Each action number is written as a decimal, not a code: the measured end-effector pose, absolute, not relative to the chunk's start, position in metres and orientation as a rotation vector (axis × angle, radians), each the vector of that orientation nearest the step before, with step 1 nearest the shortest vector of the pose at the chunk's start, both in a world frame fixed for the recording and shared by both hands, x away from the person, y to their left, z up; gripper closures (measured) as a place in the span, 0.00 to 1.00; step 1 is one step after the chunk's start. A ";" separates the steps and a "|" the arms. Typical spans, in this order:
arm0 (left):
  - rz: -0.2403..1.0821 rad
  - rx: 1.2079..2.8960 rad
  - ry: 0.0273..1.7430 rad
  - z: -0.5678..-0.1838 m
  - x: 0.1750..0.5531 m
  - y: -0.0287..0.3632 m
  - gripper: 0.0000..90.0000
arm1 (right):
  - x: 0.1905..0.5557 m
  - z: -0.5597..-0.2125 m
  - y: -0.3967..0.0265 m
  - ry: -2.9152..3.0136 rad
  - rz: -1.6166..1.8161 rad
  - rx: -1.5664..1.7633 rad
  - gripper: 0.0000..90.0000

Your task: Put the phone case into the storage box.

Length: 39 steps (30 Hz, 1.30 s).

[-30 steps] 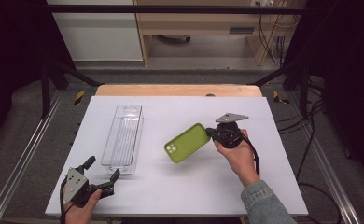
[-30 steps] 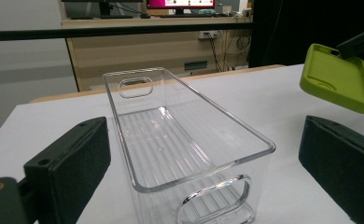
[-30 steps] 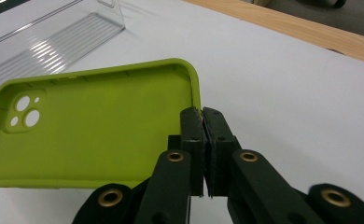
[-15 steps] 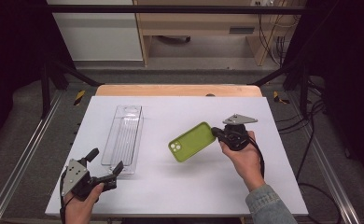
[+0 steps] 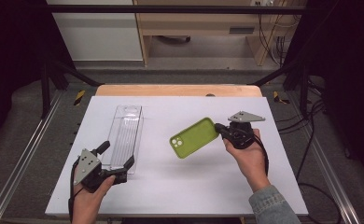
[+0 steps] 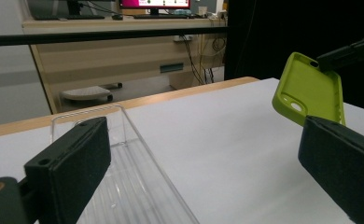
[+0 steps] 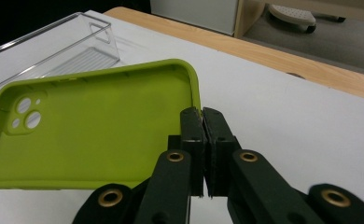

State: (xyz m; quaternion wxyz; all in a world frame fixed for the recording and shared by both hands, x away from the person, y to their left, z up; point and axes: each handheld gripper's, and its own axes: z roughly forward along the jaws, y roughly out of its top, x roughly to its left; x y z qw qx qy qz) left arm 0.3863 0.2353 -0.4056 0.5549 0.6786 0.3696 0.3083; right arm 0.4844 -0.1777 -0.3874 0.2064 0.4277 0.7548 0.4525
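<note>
White board covers the table (image 5: 180,186), and behind it stand a pale wooden bench and dark frame posts. From the high view, a clear plastic tray (image 5: 126,135) lies lengthwise on the left part of the board. The left gripper (image 5: 117,161) is at the near left, its jaws spread wide at the near end of the tray, holding nothing. On the right, the right gripper (image 5: 221,131) has its jaws closed on one short edge of a green phone case (image 5: 194,137), which hangs tilted above the board, between tray and hand.

From the left gripper view, the two black jaws stand far apart; the tray (image 6: 124,177) runs between them, and the case (image 6: 311,93) is raised at the far right.

From the right gripper view, the jaws pinch the rim of the case (image 7: 96,135), whose hollow inside faces the camera, camera holes at the left. The tray (image 7: 63,46) is behind it.
</note>
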 end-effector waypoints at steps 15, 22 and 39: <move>0.673 1.646 0.852 -0.391 0.407 0.199 0.02 | 0.470 -0.385 -0.190 2.019 1.290 1.218 0.98; 0.669 1.684 0.820 -0.386 0.419 0.178 0.02 | 0.462 -0.388 -0.198 1.991 1.297 1.226 0.98; 0.649 1.643 0.811 -0.387 0.415 0.152 0.03 | 0.453 -0.395 -0.207 1.911 1.330 1.264 0.98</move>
